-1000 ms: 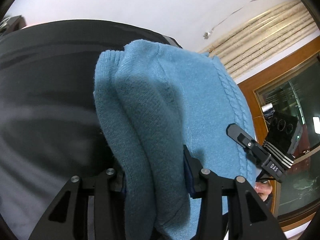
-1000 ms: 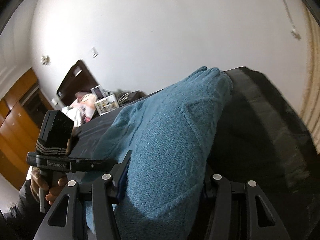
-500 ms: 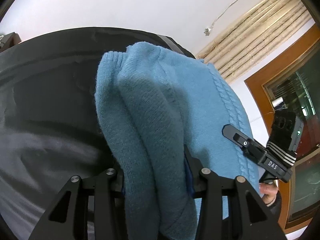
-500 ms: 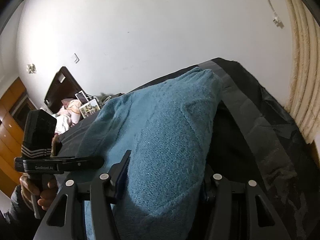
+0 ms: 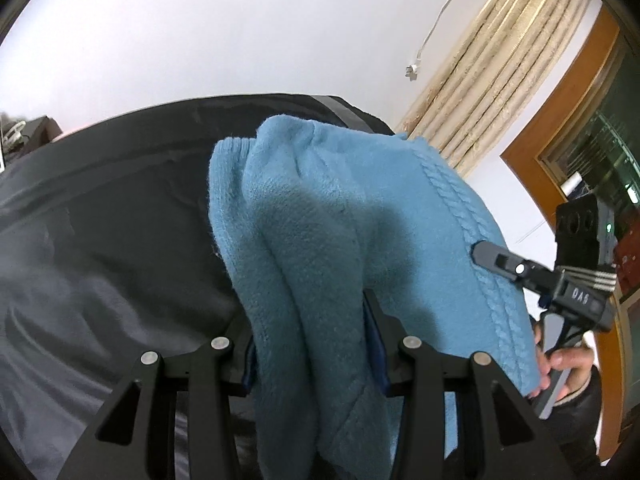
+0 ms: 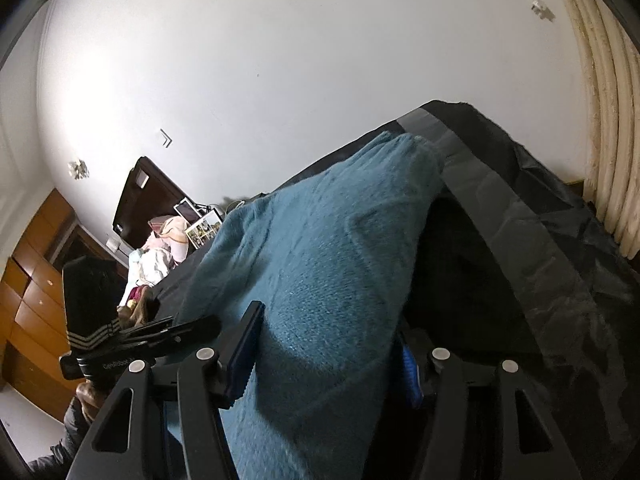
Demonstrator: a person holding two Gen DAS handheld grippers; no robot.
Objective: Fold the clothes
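A blue knitted sweater (image 5: 328,216) with a cable pattern hangs bunched over the black bed cover (image 5: 100,220). My left gripper (image 5: 312,336) is shut on a thick fold of it, with cloth draping over both fingers. In the right wrist view the same sweater (image 6: 320,264) fills the space between the fingers of my right gripper (image 6: 328,344), which is shut on another edge. Each gripper shows in the other's view: the right gripper (image 5: 496,258) lies against the cable-knit edge, and the left gripper (image 6: 188,330) is at the lower left, held by a hand (image 6: 90,394).
The black cover has a grey band (image 6: 492,216) along the bed's far edge. Beige curtains (image 5: 492,68) and a wooden window frame (image 5: 568,92) stand at the right. A dark headboard (image 6: 140,200), pillows, framed photos (image 6: 202,226) and wooden cabinets (image 6: 36,292) lie to the left.
Both grippers have carried the sweater toward the bed's far edge, still shut on it. The bed sits lower in both views and more white wall shows.
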